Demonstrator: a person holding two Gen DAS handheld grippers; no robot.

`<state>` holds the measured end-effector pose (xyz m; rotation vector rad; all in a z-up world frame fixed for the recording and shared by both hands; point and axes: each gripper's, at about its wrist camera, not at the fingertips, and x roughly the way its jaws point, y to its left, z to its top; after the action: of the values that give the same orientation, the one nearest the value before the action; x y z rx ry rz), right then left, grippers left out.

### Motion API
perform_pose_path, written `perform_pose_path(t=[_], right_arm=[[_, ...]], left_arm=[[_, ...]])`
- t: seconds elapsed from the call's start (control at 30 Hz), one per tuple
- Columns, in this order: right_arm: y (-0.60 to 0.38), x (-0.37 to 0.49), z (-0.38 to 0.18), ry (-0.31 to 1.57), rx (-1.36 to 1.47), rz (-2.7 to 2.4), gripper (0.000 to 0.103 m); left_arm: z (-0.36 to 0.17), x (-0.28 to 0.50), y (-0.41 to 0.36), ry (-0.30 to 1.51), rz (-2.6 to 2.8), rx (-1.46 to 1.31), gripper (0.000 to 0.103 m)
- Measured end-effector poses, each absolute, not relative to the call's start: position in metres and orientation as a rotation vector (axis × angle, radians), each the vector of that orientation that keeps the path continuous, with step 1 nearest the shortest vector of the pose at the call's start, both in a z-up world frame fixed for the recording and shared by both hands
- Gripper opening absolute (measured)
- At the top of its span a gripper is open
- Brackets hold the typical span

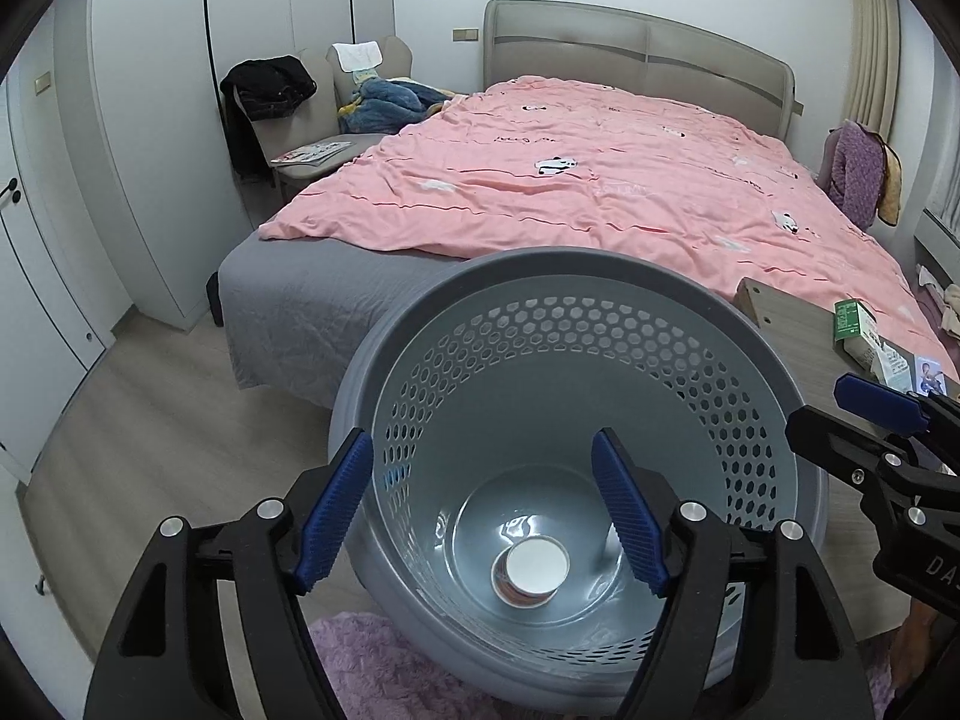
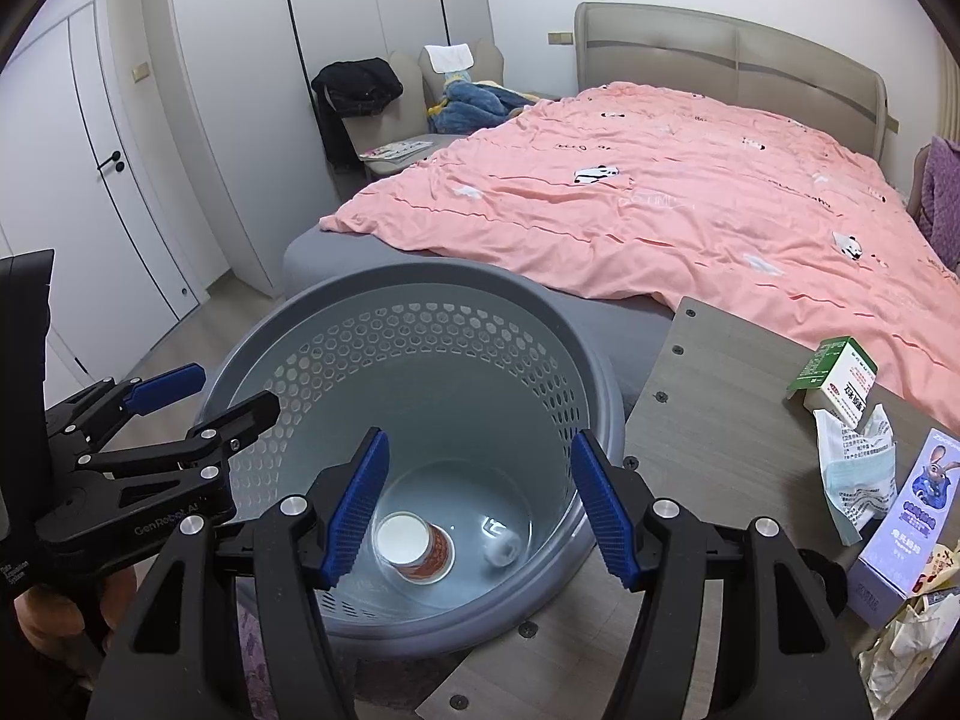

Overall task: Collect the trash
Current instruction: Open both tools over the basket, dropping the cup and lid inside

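A grey-blue perforated basket [image 1: 570, 264] stands on the floor between the bed and a wooden table. On its bottom lies a paper cup [image 1: 531, 570] with a white inside and an orange print [image 2: 414, 546], and beside that a small white crumpled scrap [image 2: 501, 549]. My left gripper [image 1: 483, 510] hangs open above the basket mouth with nothing between its blue pads. My right gripper [image 2: 480, 504] is also open and empty over the basket [image 2: 420, 276], near the table side. Each gripper shows in the other's view: the right [image 1: 840, 414], the left [image 2: 237, 387].
The wooden table [image 2: 720, 408] to the right carries a green-and-white box [image 2: 840, 384], a crumpled packet [image 2: 858, 468] and a purple box with a rabbit picture [image 2: 918, 516]. A bed with a pink cover [image 1: 570, 180] lies behind. A fluffy purple rug [image 1: 384, 672] is under the basket's near side.
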<state>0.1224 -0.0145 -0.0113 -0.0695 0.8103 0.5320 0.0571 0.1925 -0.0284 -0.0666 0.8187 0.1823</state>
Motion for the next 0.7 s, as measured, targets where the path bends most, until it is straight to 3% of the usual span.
perform_pose_path(t=[0.7], right_arm=[[-0.028,0.106,-0.008,0.805,-0.047,0.523,0.067]], left_arm=[[-0.02,0.043,0.188,0.801,0.201,-0.058,0.077]])
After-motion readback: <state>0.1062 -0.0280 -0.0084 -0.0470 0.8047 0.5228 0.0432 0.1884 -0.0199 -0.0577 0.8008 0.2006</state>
